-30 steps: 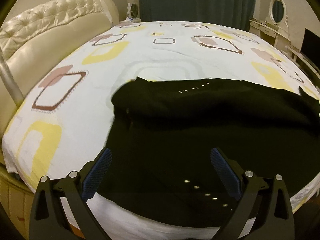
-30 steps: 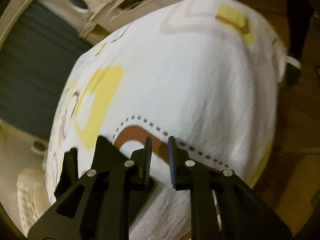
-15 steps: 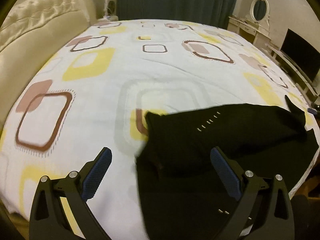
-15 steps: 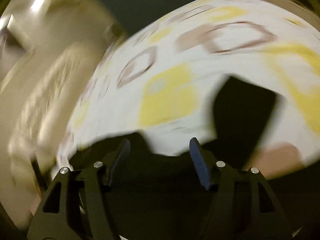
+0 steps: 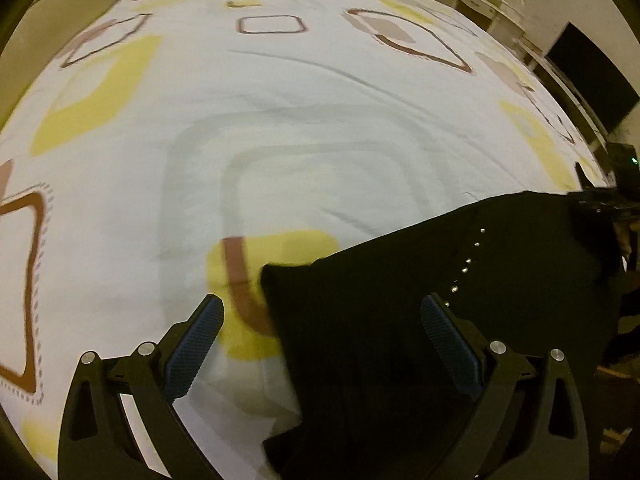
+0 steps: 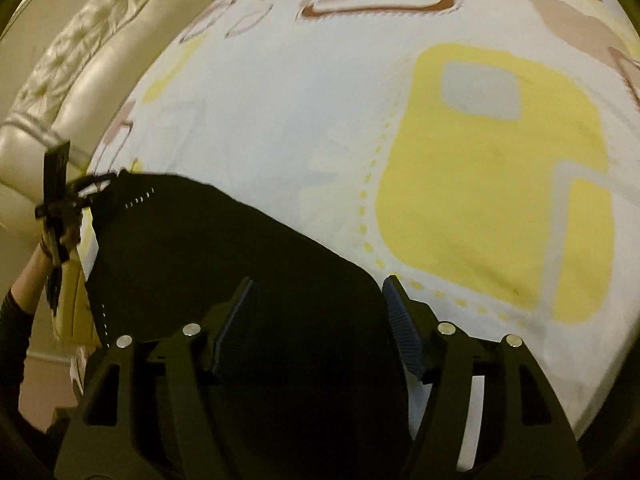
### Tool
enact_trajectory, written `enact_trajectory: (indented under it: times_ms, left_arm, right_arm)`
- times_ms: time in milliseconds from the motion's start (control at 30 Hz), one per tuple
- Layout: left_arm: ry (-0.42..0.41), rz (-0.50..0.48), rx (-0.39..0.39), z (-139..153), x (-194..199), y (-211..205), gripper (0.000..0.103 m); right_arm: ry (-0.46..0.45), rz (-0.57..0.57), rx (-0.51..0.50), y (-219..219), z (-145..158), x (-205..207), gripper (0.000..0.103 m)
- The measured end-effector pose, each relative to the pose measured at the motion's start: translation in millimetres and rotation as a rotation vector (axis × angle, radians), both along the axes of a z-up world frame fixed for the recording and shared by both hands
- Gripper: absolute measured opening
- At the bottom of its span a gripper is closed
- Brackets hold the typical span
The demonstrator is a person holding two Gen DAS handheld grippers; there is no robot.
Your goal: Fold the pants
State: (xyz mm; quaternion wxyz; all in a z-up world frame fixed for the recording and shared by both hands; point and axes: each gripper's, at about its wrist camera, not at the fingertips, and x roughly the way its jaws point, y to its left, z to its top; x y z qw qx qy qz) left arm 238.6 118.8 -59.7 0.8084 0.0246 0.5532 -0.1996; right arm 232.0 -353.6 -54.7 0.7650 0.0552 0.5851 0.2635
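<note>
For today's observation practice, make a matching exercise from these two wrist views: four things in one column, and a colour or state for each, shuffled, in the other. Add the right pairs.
Things
1. pants
2. headboard
3. gripper pads
4. left gripper

Colour or state
A. cream, tufted
B. blue, ribbed
C. open, nothing clamped
D. black, lying on the patterned bedsheet

Pairs: 1-D, 2-A, 3-B, 4-C

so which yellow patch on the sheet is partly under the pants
The yellow patch with the brown stripe, just ahead of the left gripper; the pants overlap its right edge.
</note>
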Motion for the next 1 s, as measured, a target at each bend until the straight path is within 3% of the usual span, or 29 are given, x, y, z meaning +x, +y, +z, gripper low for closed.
enact_trajectory:
  times_ms: [33, 67, 100, 133, 167, 200, 300, 333, 500, 600, 633, 700, 733, 767, 900, 1000]
  left_arm:
    - [0.016, -0.018, 0.0, -2, 2, -5, 0.097]
    - [0.027, -0.032, -0.001, -3, 3, -9, 0.085]
    - [0.03, -0.04, 0.012, -4, 5, -13, 0.071]
    - [0.014, -0.023, 0.084, -5, 9, -16, 0.052]
    - [0.011, 0.008, 0.14, -7, 13, -16, 0.034]
    - [0.019, 0.032, 0.163, -8, 16, -13, 0.03]
    - [0.045, 0.05, 0.099, -3, 17, -3, 0.026]
    - [0.033, 0.05, 0.087, 3, 14, 0, 0.004]
    - [0.021, 0.049, 0.002, 19, -1, 8, 0.005]
    - [0.064, 0.071, 0.01, 12, 2, 13, 0.006]
    - [0.083, 0.083, -0.004, 10, 3, 17, 0.011]
    - [0.119, 0.104, -0.026, 8, 4, 26, 0.036]
    - [0.12, 0.125, -0.014, 7, 5, 31, 0.059]
    - [0.114, 0.136, -0.002, 7, 4, 34, 0.071]
    - [0.144, 0.108, -0.023, 3, 7, 38, 0.071]
    - [0.218, 0.081, -0.1, -5, 11, 33, 0.07]
  right_arm:
    - [0.01, 0.008, -0.015, 2, -2, 1, 0.051]
    - [0.021, 0.021, -0.013, 5, -3, 2, 0.041]
    - [0.035, 0.042, -0.027, 7, -4, 1, 0.017]
    - [0.031, 0.047, -0.07, 11, -5, 0, 0.01]
    - [0.018, 0.046, -0.088, 12, -3, -2, 0.01]
    - [0.004, 0.044, -0.09, 14, 0, -3, 0.009]
    - [-0.082, 0.035, -0.092, 17, 20, -14, 0.009]
    - [-0.104, 0.032, -0.087, 17, 26, -19, 0.009]
    - [-0.218, 0.041, -0.066, 23, 57, -51, 0.008]
    - [-0.234, 0.068, -0.104, 24, 62, -59, 0.008]
    - [-0.234, 0.069, -0.117, 28, 61, -59, 0.008]
    - [-0.23, 0.062, -0.129, 25, 60, -57, 0.008]
    - [-0.231, 0.059, -0.14, 25, 59, -56, 0.008]
    - [-0.233, 0.06, -0.152, 27, 58, -55, 0.008]
    - [-0.221, 0.064, -0.155, 27, 53, -50, 0.008]
    - [-0.198, 0.06, -0.147, 25, 49, -44, 0.008]
